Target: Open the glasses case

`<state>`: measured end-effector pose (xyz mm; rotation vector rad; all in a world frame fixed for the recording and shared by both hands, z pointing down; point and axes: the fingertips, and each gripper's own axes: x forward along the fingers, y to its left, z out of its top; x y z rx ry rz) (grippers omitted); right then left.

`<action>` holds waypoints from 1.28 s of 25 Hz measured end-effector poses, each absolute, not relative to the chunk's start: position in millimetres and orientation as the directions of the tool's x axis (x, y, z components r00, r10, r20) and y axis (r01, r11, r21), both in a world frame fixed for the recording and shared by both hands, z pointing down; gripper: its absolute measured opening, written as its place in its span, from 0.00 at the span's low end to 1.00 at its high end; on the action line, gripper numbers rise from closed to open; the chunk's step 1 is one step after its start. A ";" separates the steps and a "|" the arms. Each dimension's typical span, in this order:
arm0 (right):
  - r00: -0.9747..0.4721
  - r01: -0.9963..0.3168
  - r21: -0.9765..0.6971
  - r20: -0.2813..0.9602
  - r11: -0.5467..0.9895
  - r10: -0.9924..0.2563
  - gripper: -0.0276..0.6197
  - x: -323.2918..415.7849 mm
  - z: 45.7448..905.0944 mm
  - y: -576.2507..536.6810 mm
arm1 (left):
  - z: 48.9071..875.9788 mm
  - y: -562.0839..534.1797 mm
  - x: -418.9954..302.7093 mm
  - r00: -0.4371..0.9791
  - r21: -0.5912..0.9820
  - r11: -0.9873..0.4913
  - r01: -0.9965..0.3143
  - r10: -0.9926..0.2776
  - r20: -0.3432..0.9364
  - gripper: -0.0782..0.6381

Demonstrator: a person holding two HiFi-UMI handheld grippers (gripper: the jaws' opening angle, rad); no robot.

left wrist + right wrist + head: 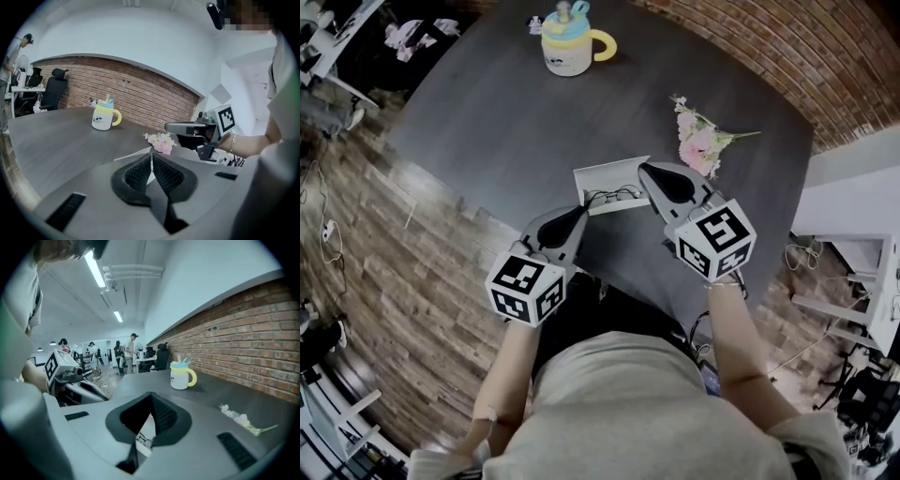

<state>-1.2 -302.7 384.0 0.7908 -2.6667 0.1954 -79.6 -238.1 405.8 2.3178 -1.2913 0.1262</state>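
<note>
Two claws, both with jaws drawn together and nothing between them, hover just above the dark table [487, 122]. Your left claw [581, 210] is just beside the near left corner of the glasses case [605, 175]; your right claw [645, 169] is over its right end. The white case lies open near your edge of the table, with a pair of glasses [615, 197] inside it. A mug [567, 45] with a yellow handle stands at the far side. Pink flowers [698, 141] lie just right of the case, well apart from the mug.
</note>
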 end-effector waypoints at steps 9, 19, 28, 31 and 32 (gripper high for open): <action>-0.782 -0.619 -0.187 0.240 0.763 -0.575 0.05 20.9 353.1 -273.2 | 393.0 -240.0 -57.0 0.604 0.318 -0.519 -0.793 -0.739 0.300 0.15; -0.777 -0.629 -0.293 0.200 0.720 -0.597 0.05 28.1 352.2 -242.7 | 392.2 -230.4 -33.2 0.658 0.314 -0.580 -0.752 -0.688 0.305 0.15; -0.716 -0.698 -0.302 0.333 0.649 -0.614 0.05 35.5 393.2 -228.5 | 402.7 -222.4 -28.6 0.662 0.364 -0.557 -0.746 -0.678 0.318 0.15; -0.711 -0.702 -0.315 0.340 0.639 -0.615 0.05 35.9 395.7 -224.6 | 407.3 -220.5 -29.0 0.662 0.378 -0.548 -0.746 -0.675 0.327 0.15; -0.710 -0.704 -0.315 0.344 0.637 -0.615 0.05 35.5 395.7 -223.6 | 408.9 -219.3 -29.5 0.661 0.379 -0.547 -0.747 -0.673 0.331 0.15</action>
